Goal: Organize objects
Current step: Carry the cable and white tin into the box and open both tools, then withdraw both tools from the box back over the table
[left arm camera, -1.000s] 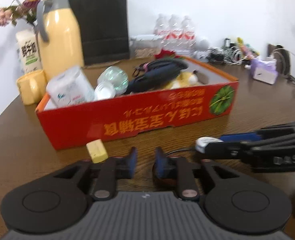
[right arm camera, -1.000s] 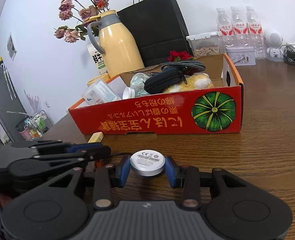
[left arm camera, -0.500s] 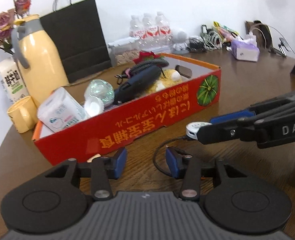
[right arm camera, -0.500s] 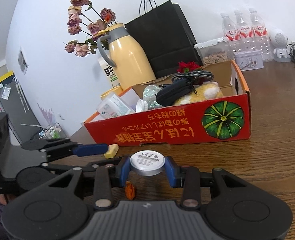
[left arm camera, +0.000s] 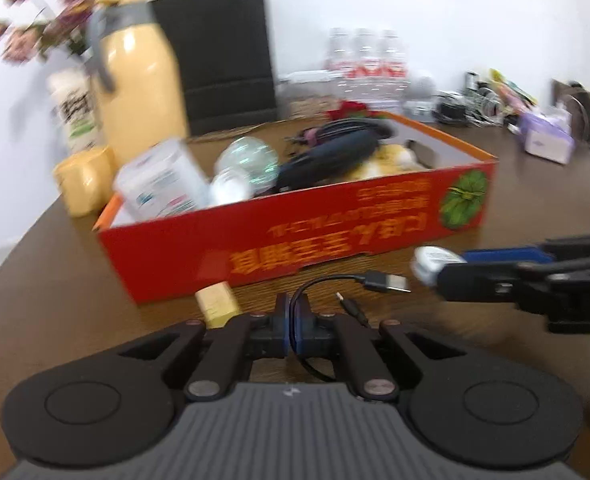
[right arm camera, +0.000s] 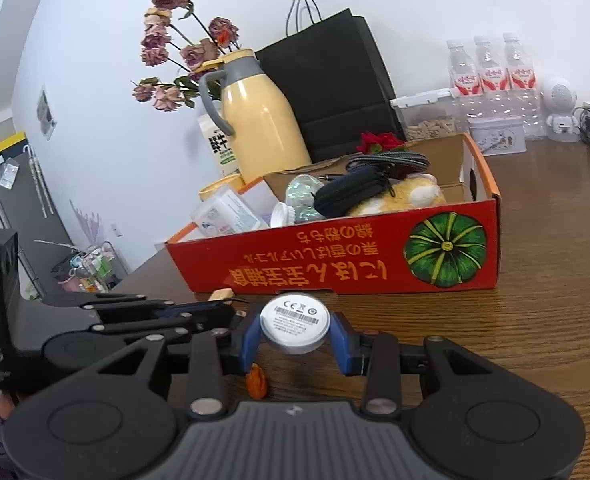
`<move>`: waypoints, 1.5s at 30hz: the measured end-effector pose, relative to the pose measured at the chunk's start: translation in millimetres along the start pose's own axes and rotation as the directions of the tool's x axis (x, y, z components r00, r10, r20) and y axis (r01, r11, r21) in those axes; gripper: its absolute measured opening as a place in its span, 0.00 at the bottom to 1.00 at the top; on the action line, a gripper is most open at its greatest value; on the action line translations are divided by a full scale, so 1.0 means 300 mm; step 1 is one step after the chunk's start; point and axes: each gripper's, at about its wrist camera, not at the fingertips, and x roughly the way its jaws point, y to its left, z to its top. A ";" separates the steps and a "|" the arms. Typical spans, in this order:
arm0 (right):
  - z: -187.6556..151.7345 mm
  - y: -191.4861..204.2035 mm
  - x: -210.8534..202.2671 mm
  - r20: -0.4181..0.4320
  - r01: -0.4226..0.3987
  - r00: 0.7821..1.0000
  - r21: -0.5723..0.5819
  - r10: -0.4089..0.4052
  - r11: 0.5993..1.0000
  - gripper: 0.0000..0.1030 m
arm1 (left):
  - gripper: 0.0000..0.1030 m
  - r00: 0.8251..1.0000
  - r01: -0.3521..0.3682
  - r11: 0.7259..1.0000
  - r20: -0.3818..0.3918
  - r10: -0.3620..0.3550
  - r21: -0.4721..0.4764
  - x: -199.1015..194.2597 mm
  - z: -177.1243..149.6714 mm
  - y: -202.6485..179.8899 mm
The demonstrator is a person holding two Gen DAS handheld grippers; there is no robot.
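A thin black cable [left arm camera: 323, 280] with a USB plug lies on the brown table in front of the red cardboard box [left arm camera: 295, 240]. In the left wrist view my left gripper [left arm camera: 293, 322] is shut on this cable, pinched between the blue pads. A white round disc [right arm camera: 295, 316] is clamped in my right gripper [right arm camera: 295, 334], a little above the table. That gripper [left arm camera: 451, 270] reaches in from the right with the disc [left arm camera: 435, 258] at its tip. The left gripper [right arm camera: 223, 314] shows at the left of the right wrist view. The box [right arm camera: 335, 268] holds a black pouch, cords, a plush toy and a plastic jar.
A small yellow block [left arm camera: 217, 304] lies by the box's near corner, and a small orange object [right arm camera: 257, 380] sits under the right gripper. Behind the box stand a yellow thermos [right arm camera: 263, 120], a milk carton, dried flowers, a black paper bag [right arm camera: 335, 80] and water bottles [right arm camera: 491, 68].
My left gripper has closed its jaws on the black cable and shifted a little. The right gripper keeps its hold on the white disc and has stayed put.
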 end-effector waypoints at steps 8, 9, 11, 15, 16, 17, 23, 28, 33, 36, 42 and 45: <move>0.005 -0.007 -0.009 0.023 0.018 1.000 0.005 -0.019 1.000 0.36 | 0.03 0.996 -0.020 0.999 0.086 0.024 -0.043 -0.090 0.012 0.071; 0.006 -0.003 -0.011 0.026 0.021 0.999 0.000 -0.021 1.000 0.36 | 0.03 0.994 -0.023 0.999 0.102 0.028 -0.044 -0.105 0.024 0.075; 0.010 0.006 -0.020 0.037 0.031 0.999 -0.016 -0.030 0.999 0.36 | 0.03 0.991 -0.030 0.998 0.129 0.036 -0.047 -0.129 0.041 0.082; 0.038 0.036 -0.039 0.071 0.060 0.996 -0.064 -0.056 0.996 0.36 | 0.03 0.982 -0.045 0.998 0.180 0.053 -0.050 -0.153 0.099 0.093; 0.050 0.044 -0.042 0.078 0.070 0.995 -0.077 -0.064 0.995 0.36 | 0.03 0.980 -0.047 0.998 0.189 0.056 -0.053 -0.154 0.114 0.095; 0.065 0.051 -0.044 0.088 0.079 0.994 -0.092 -0.071 0.993 0.36 | 0.03 0.978 -0.049 0.997 0.198 0.059 -0.055 -0.153 0.129 0.098; 0.172 0.065 -0.025 0.141 0.148 0.982 -0.159 -0.126 0.976 0.36 | 0.04 0.967 -0.049 0.996 0.246 0.067 -0.079 -0.124 0.222 0.112; 0.260 0.024 0.025 0.161 0.235 0.965 -0.174 -0.208 0.956 0.36 | 0.04 0.965 -0.041 0.993 0.255 0.069 -0.113 -0.053 0.292 0.124; 0.324 -0.030 0.089 0.149 0.298 0.950 -0.182 -0.274 0.937 0.36 | 0.03 0.968 -0.031 0.991 0.244 0.063 -0.130 0.048 0.334 0.122; 0.336 -0.061 0.133 0.123 0.307 0.950 -0.186 -0.288 0.933 0.36 | 0.03 0.971 -0.021 0.992 0.233 0.050 -0.124 0.112 0.349 0.111; 0.316 -0.119 0.191 0.070 0.299 0.954 -0.158 -0.292 0.941 0.37 | 0.16 0.975 -0.015 0.994 0.217 0.038 -0.104 0.202 0.354 0.092; 0.311 -0.130 0.193 0.070 0.303 0.953 -0.153 -0.296 0.941 0.67 | 0.81 0.971 -0.020 0.995 0.237 0.042 -0.094 0.200 0.341 0.092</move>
